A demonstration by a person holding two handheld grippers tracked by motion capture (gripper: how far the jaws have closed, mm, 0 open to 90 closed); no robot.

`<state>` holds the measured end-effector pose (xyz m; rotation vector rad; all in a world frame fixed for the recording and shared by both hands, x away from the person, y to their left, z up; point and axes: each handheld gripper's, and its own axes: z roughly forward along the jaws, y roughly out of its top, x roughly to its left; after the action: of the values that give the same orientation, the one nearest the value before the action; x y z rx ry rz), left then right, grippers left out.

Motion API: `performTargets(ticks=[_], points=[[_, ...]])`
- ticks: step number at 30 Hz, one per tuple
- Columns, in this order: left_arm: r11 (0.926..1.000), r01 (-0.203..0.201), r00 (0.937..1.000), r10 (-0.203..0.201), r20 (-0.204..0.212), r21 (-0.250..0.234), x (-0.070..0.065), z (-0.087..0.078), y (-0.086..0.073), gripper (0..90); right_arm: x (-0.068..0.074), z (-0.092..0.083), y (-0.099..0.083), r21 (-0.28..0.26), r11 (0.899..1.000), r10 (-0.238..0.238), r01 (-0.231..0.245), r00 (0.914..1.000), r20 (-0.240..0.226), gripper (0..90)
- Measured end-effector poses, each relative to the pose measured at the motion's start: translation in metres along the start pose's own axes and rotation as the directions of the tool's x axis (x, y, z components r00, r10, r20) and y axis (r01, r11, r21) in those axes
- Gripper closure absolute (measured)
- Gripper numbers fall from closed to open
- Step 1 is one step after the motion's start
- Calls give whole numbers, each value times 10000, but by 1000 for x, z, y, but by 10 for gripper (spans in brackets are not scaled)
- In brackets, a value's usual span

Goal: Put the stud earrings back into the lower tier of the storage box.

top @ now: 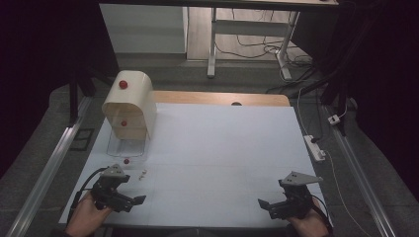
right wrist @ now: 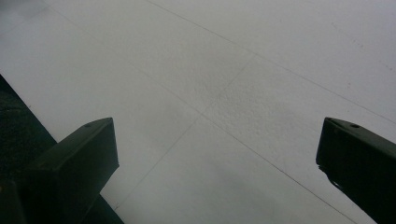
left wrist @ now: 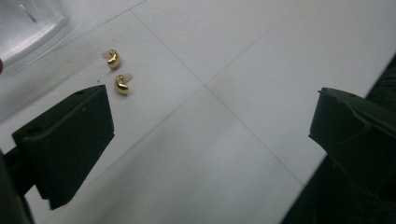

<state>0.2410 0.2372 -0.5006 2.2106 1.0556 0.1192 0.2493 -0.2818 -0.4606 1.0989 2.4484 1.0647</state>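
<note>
Two small gold earrings (left wrist: 117,72) lie side by side on the white table sheet, close together, each curved.

A desk frame (top: 247,34) is seen beyond the white-covered table (top: 222,148), on grey floor (top: 237,79); cables (top: 262,49) are strewn beneath it, and darkness lies either side.

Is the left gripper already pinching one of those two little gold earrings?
No, the left gripper has its jaws wide apart over bare table, and both gold earrings lie loose beyond its jaw.
</note>
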Motion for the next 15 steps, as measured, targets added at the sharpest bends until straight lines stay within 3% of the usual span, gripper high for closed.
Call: performTargets(ticks=[3,10,15], points=[[9996,-107,9997,113,-199,259,4,7,5,0,0,0,0,23,10000,-50,50,10000,-8,0],[9975,-155,9996,137,258,695,17,23,16,0,1,1,0,91,9999,-92,92,9999,-69,0],[9917,-452,9989,465,-78,1201,21,34,21,55,1,1,0,82,9999,-106,107,9999,-114,0]])
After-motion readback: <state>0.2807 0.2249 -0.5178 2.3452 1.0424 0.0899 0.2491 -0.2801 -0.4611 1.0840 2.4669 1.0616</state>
